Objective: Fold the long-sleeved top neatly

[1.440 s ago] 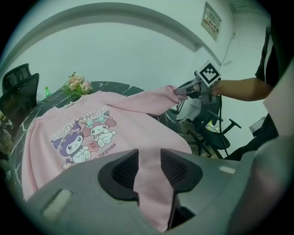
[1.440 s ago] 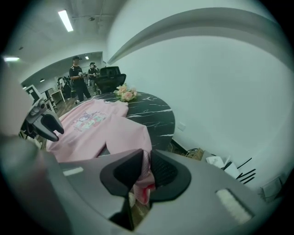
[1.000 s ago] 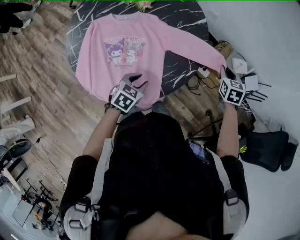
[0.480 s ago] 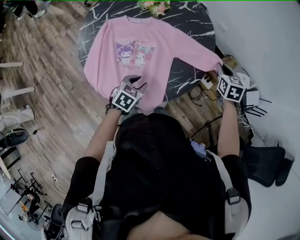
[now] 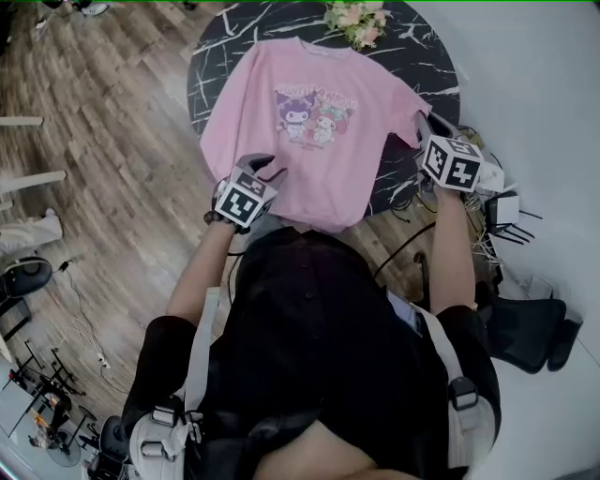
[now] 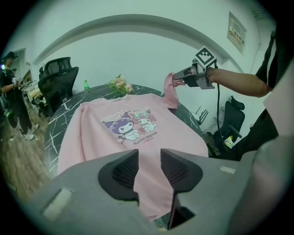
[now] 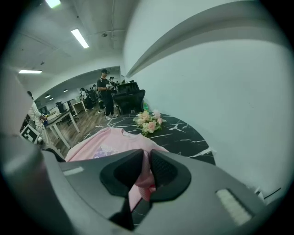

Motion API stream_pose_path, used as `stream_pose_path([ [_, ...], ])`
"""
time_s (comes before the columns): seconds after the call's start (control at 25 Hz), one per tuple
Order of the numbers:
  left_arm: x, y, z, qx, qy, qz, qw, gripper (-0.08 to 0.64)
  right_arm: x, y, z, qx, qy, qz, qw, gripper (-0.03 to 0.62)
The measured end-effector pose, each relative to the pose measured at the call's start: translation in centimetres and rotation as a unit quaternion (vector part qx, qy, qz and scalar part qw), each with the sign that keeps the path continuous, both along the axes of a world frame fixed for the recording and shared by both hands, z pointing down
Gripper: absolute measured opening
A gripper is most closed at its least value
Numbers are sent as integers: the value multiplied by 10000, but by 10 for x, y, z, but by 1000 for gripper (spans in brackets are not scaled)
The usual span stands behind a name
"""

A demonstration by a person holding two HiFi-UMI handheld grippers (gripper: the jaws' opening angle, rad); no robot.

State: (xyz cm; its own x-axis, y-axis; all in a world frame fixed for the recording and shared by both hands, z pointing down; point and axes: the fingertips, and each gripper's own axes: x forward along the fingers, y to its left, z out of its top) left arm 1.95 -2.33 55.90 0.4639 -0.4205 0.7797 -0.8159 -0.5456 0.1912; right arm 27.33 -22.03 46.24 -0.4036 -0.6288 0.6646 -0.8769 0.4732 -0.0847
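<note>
Pink fabric sits in both grips: the right gripper point(image 5: 421, 125) is clenched on the cuff point(image 6: 170, 85) of the pink long-sleeved cartoon-print top point(image 5: 319, 159). The body of the top lies flat to that gripper's left on the black marble round table point(image 5: 427, 56). The left gripper point(image 5: 267, 169) pinches fabric at the near hem, and both forearms reach forward, angled down.

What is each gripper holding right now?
Left gripper: closed on the top, at its hem.
Right gripper: closed on the sleeve.

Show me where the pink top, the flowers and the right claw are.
pink top point(image 5: 309, 173), head view, on its plain lower front.
flowers point(image 5: 354, 21), head view, middle of the blooms.
right claw point(image 7: 147, 172), right gripper view, between its tips.
</note>
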Motion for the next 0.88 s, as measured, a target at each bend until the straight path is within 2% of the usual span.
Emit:
stream_pose_path([
  [0.2,-58,-3,-1,24,113,-138,9998,161,-80,-2,12,-187,-6,-128,9997,55],
  [0.4,-106,4,4,-114,281,-282,9991,160,-156,0,30,-342,34,-300,9990,55],
  [0.56,-142,9,10,-187,279,-283,9990,160,-211,0,44,-412,31,-378,9984,55],
  [0.72,-175,10,15,-232,195,-174,9994,158,-254,2,62,-492,135,-421,9978,55],
  [0.88,-198,8,14,-268,265,-125,9992,158,-281,2,78,-603,253,-351,9972,55],
])
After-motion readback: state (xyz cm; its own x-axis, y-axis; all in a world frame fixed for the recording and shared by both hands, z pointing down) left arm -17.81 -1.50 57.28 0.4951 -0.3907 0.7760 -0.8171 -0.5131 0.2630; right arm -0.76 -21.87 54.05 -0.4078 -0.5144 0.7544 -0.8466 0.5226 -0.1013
